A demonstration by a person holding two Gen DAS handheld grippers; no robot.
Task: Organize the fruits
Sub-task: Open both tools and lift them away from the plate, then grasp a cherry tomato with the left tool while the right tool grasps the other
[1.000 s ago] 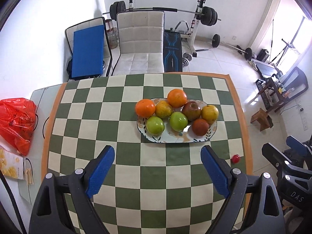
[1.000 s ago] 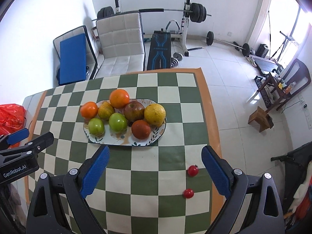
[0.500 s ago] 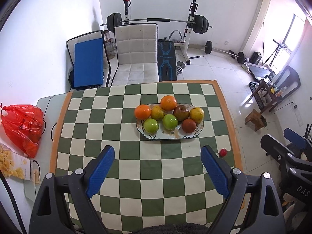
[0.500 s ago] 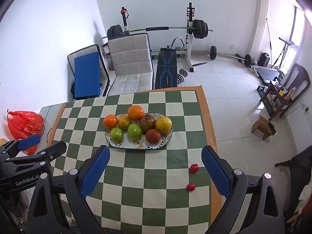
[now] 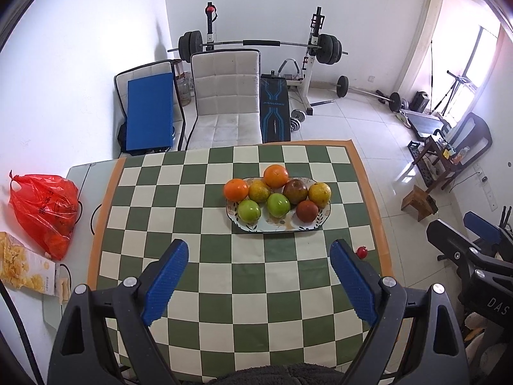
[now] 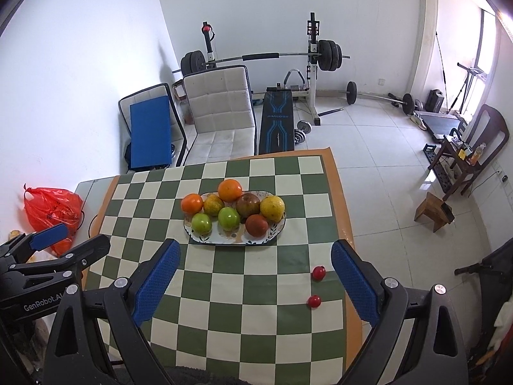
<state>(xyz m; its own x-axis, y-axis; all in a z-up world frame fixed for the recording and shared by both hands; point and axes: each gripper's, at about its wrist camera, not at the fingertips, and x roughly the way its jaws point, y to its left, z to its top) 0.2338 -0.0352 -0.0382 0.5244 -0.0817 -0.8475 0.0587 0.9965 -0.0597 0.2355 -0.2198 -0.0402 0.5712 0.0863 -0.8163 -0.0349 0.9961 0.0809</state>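
fruits: seven pieces sit piled on the oval plate (image 6: 205, 240) near the far middle of the checkered table (image 6: 243, 320): two oranges, two yellow-orange citrus, two green apples (image 6: 229, 218), a dark red apple and a red-brown fruit. two small red fruits (image 6: 319, 272) lie loose on the cloth near the right edge, well apart from the plate; only one shows in the left wrist view (image 5: 362, 252).

left gripper (image 5: 258, 276): jaws spread wide, nothing between the pads, held high above the near table. right gripper (image 6: 255, 276): jaws likewise spread wide and empty, above the near right of the table.

judged state: both loose red fruits not yet collected.

hazards from here:
- small round fruit may roll off the nearby table edge if a pad nudges it sideways during approach.
- excess closing force may crush soft, small fruit.
- the plate is crowded; a fruit dropped onto the pile may dislodge an orange or roll off the rim.
- grippers may collide if both descend toward the same side.
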